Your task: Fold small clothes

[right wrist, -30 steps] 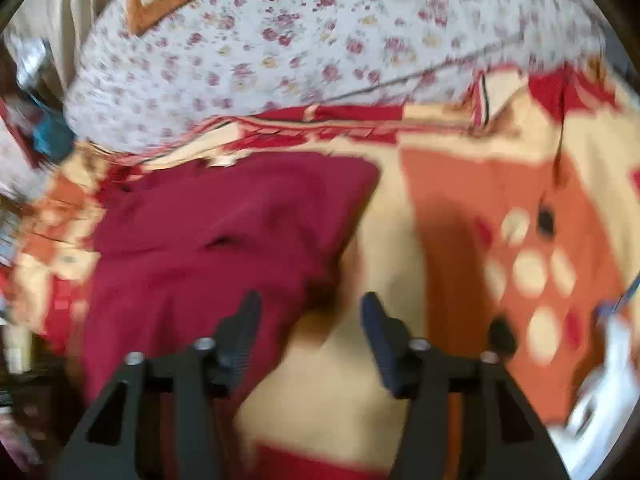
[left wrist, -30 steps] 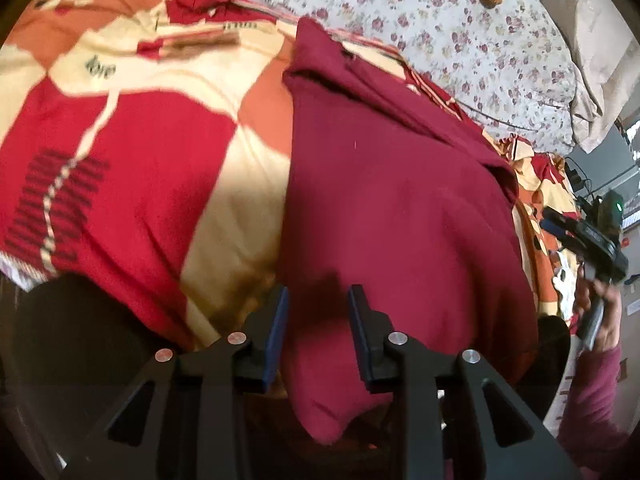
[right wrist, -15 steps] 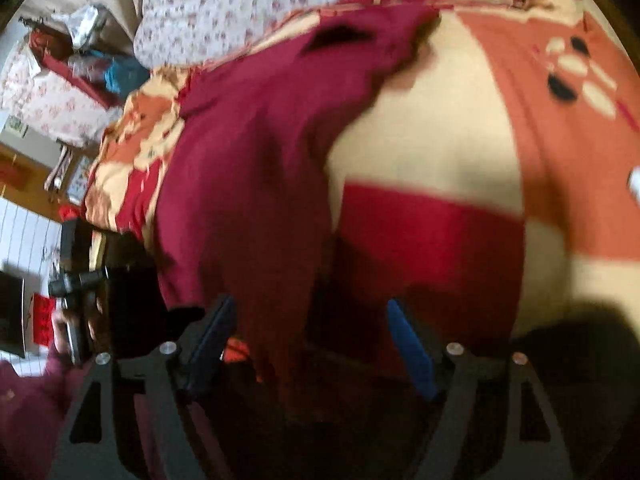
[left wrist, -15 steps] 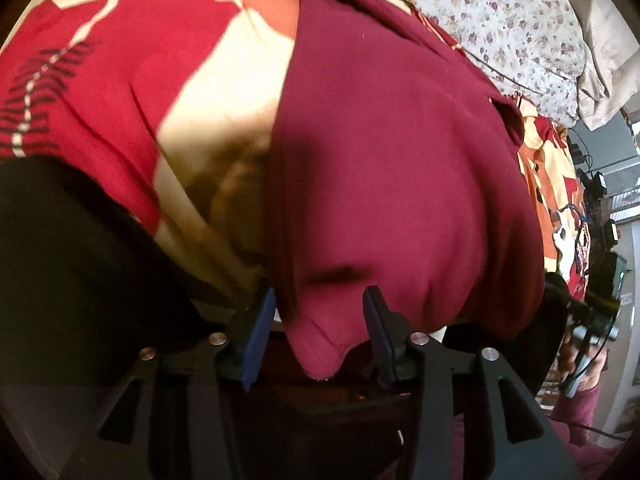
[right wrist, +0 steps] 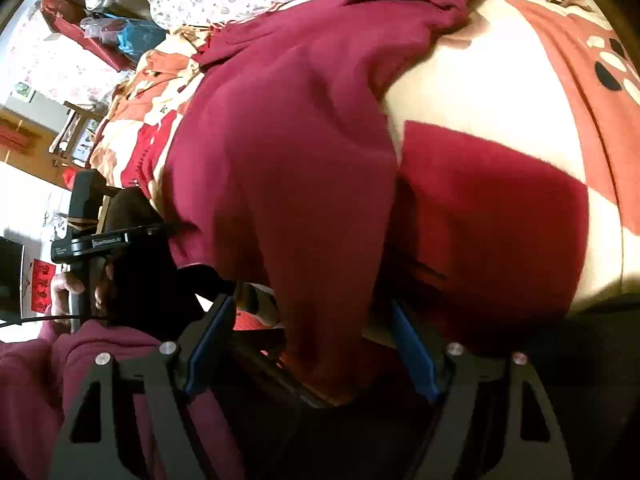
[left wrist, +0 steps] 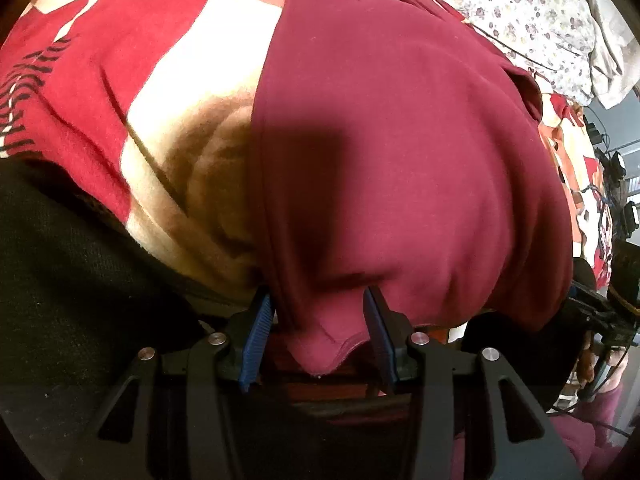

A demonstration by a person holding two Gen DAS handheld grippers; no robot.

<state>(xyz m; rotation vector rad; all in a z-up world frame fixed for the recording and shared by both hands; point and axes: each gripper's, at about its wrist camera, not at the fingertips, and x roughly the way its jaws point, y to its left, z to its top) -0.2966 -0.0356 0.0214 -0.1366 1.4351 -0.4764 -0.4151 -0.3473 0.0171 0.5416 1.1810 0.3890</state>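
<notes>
Maroon garment (left wrist: 400,152) is seen draped over the bed's patterned blanket (left wrist: 120,60), hem corners hanging unpinched between both spread claws, left claw (left wrist: 318,330) and right claw (right wrist: 310,346), lately widened.

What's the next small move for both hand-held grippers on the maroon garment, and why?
Probably close both. The left hand-held gripper and right hand-held gripper, jaws just opened, each straddle a near corner of the maroon garment hanging over the blanket edge, pads not yet pressing. Pinch the corners, then lift to fold.
</notes>
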